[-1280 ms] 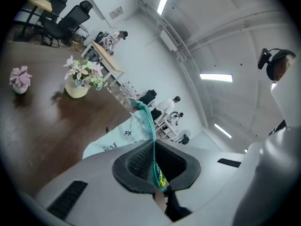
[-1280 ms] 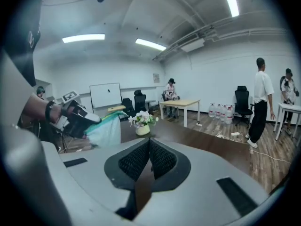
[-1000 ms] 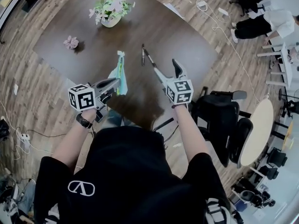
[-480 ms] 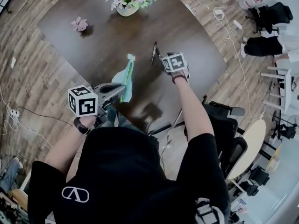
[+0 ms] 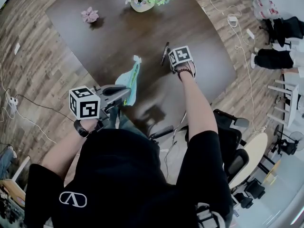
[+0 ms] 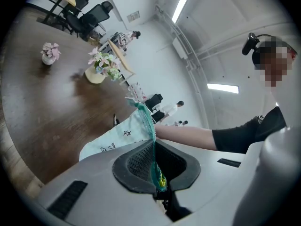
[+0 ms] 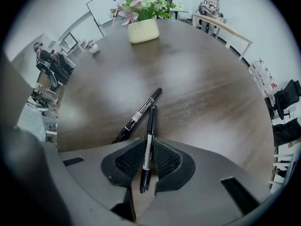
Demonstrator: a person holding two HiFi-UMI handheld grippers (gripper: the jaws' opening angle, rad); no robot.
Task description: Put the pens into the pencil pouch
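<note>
From my screen I see the person in a black T-shirt (image 5: 123, 175) with short sleeves and a white oval logo (image 5: 72, 199) at the lower left of the head view. A dark band (image 5: 85, 126) is on the left wrist and a thin dark bracelet (image 5: 185, 72) on the right one. The left hand-held gripper (image 6: 156, 163) and the right hand-held gripper (image 7: 148, 158) have light grey shells, black pads (image 7: 124, 161) with a fine grid pattern, and dark rectangular slots (image 7: 235, 187). Each one carries a white cube (image 5: 84, 103) with black square markers. At the upper right of the left gripper view there is a black head camera (image 6: 249, 44).
</note>
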